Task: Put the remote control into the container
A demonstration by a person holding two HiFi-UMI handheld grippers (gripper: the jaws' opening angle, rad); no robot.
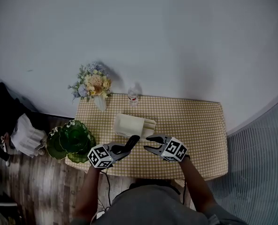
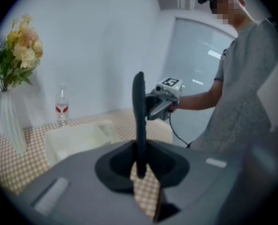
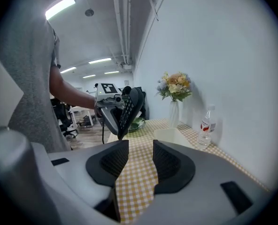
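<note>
**Item under task.** A long black remote control (image 1: 131, 142) is off the tabletop and clamped in the left gripper (image 1: 121, 150), just below the centre of the head view. The left gripper view shows the jaws pressed onto the remote's lower end. Its body stands edge-on and rises well above the pads — a short hold on a long item.

**Right gripper.** The right gripper (image 1: 148, 143) sits just to the right of the remote in the head view. Its jaws are spread, only checked cloth shows between them, and it holds nothing.

**Destination.** A cream rectangular open-topped container (image 1: 124, 124) stands at the centre of the yellow-and-white checked tabletop (image 1: 197, 125), just above the remote in the head view. The remote's tip lies near the container's lower rim and does not appear to be over the opening. The deposit is judged not yet made.

**Surroundings.** A clear plastic bottle with a red label (image 1: 133, 95) and a white vase of mixed flowers (image 1: 94, 84) stand beyond the container, toward the upper left of the cloth.

**Risks noted.**
- With the grip so low, the remote could pivot or slip between the pads when tilted for lowering.
- A tip that meets the rim instead of the opening could shove the container — it looks light — or tip the remote out onto the cloth.
- The right gripper is close enough to knock the remote if either hand swings inward.
- Overreach past the container would threaten the bottle and then the vase.
</note>
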